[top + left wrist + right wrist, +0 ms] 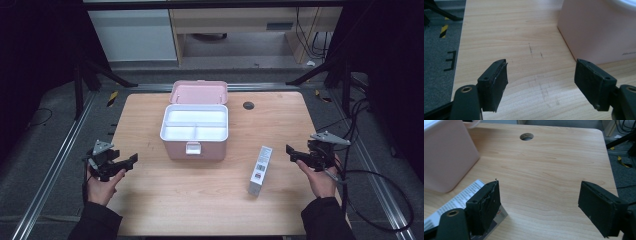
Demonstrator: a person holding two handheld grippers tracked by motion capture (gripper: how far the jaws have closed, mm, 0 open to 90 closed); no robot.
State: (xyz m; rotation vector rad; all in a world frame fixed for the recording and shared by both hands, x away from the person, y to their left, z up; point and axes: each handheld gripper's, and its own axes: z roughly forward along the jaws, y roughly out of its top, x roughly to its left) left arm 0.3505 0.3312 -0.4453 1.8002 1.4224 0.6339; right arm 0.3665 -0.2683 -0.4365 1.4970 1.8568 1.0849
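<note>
A pink box (194, 131) stands open mid-table, its lid (199, 92) tipped back and a white divided tray (194, 124) inside. Its pink wall (596, 30) fills the upper right of the left gripper view, and a corner (447, 157) appears at the left of the right gripper view. A narrow white carton (260, 170) lies to the right of the box; its printed face (461, 197) runs behind the right gripper's left jaw. My left gripper (131, 161) hovers open near the table's left edge. My right gripper (292, 153) is open just right of the carton.
The wooden table (210, 200) has a round cable hole (248, 105) at the back right, also seen as the hole (526, 136). Grey floor with hazard tape (444, 30) lies past the left edge. Metal rails and cables (370, 175) flank the table.
</note>
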